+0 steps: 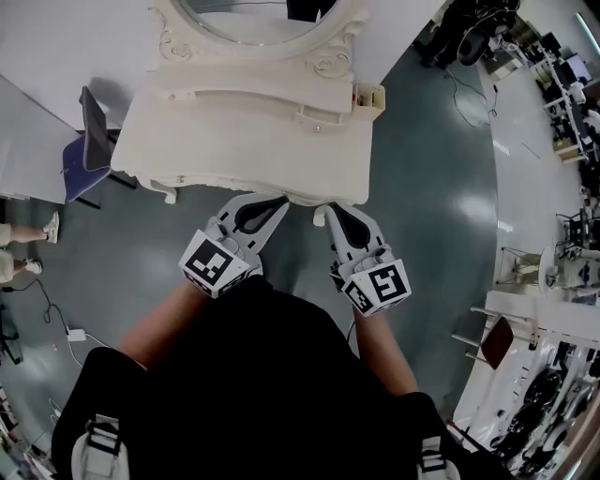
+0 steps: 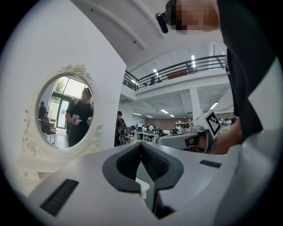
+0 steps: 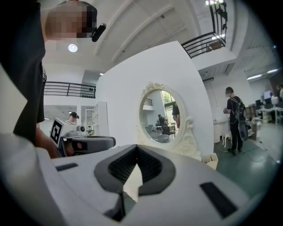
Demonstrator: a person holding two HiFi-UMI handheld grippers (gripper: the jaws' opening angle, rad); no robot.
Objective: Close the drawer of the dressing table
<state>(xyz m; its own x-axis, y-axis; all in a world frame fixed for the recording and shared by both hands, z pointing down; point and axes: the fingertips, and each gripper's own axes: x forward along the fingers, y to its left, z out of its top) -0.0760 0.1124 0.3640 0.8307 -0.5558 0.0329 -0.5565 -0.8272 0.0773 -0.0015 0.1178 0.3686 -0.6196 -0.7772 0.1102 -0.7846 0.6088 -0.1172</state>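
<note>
Both your claws are clenched on nothing: your left gripper (image 1: 279,202) and your right gripper (image 1: 324,215) each have their pads pressed tip to tip. The 2 noses sit side by side, a little apart, at the front edge of the dressing table (image 1: 234,155), whose oval mirror (image 1: 253,19) rises at its back. The drawer is not visible to you, as from above the table covers it.

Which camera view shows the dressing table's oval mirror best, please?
The left gripper view: the whole mirror appears large, frame included. The right gripper view shows it smaller; the head view catches only its lower edge.
</note>
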